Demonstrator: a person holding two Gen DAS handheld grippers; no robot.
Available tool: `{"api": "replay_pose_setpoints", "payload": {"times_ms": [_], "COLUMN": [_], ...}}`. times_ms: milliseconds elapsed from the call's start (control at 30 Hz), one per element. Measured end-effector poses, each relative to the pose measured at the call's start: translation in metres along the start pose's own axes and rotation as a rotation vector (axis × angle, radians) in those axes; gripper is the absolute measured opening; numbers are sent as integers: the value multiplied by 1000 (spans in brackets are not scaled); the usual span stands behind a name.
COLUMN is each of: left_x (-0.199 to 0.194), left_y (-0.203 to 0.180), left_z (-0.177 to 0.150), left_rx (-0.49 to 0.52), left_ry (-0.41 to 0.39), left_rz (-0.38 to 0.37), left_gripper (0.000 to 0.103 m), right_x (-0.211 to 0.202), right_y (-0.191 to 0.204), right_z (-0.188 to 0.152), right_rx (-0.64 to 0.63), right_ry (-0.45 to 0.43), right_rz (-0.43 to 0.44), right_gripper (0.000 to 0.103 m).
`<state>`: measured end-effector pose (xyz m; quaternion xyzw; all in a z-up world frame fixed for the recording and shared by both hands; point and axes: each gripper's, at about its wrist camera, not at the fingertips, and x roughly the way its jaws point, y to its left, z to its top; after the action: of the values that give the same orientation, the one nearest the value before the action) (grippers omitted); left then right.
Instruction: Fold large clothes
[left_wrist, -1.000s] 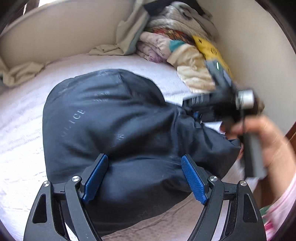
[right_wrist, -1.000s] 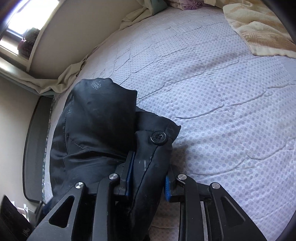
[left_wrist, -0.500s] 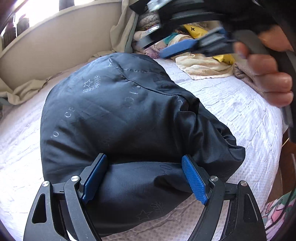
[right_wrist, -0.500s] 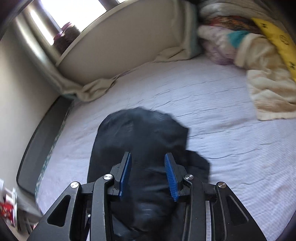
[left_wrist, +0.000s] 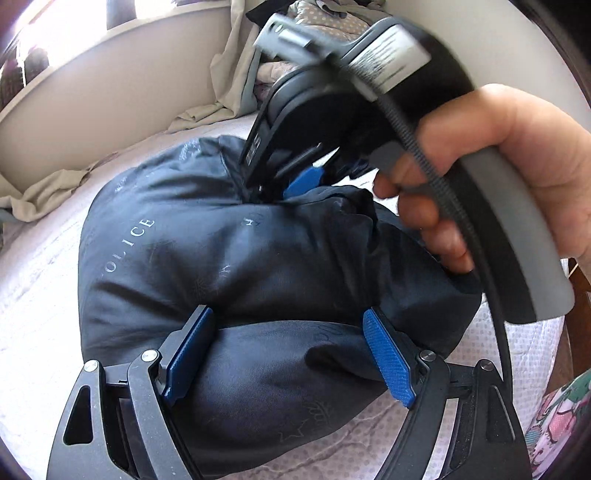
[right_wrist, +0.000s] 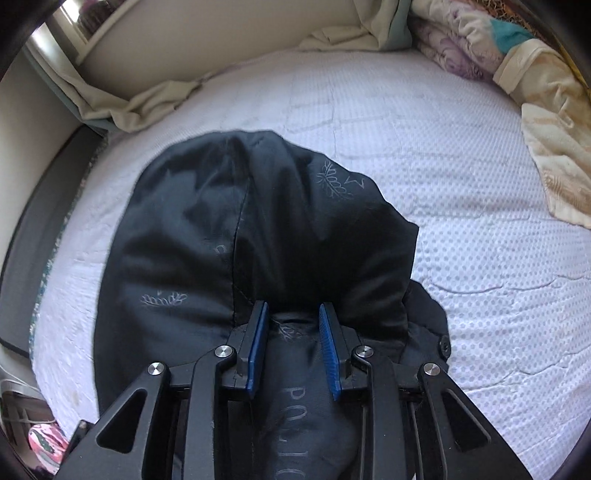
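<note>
Jacket (left_wrist: 236, 266) bulged between our left gripper (left_wrist: 288, 354)'s wide jaws; our right gripper (right_wrist: 293, 347)'s jaws, just closing, pinched a fold.

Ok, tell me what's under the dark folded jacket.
The dark padded jacket lies on a white dotted quilted bedspread, which shows all around it. Whatever is directly beneath the jacket is covered.

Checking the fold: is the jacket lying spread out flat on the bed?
No, the dark jacket sits bunched in a rounded bundle.
</note>
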<state>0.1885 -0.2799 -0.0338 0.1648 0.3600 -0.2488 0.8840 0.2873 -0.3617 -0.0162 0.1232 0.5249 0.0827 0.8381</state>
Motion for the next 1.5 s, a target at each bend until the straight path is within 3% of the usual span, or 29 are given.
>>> {"api": "replay_pose_setpoints", "payload": {"times_ms": [333, 467, 633, 733, 767, 867, 967, 1067, 1333, 1500], "left_x": [3, 5, 5, 3, 3, 2, 2, 2, -3, -23], "left_y": [-5, -5, -4, -1, -1, -4, -4, -6, -11, 4], "left_z": [-5, -7, -5, -3, -2, 0, 2, 4, 9, 18], "left_rx": [30, 38, 41, 28, 28, 32, 30, 30, 38, -10], "left_ry": [-4, -2, 18, 32, 35, 39, 43, 46, 64, 82], "left_rz": [7, 18, 17, 4, 3, 14, 18, 22, 25, -53], "left_gripper": [84, 84, 84, 86, 86, 86, 86, 86, 90, 92], "right_x": [31, 34, 28, 6, -5, -46, -73, -82, -59, -22], "right_y": [-2, 8, 15, 17, 14, 2, -7, -16, -43, -60], "right_z": [10, 6, 6, 2, 2, -2, -14, -32, -55, -57], "right_rx": [4, -26, -31, -33, -20, 42, 43, 52, 142, 177], "right_ry": [45, 21, -6, -43, -48, -83, -89, -38, 34, 84], "right_rz": [-22, -86, -117, -84, -62, 10, 28, 7, 50, 79], "right_gripper": [22, 21, 21, 24, 28, 75, 77, 79, 83, 85]}}
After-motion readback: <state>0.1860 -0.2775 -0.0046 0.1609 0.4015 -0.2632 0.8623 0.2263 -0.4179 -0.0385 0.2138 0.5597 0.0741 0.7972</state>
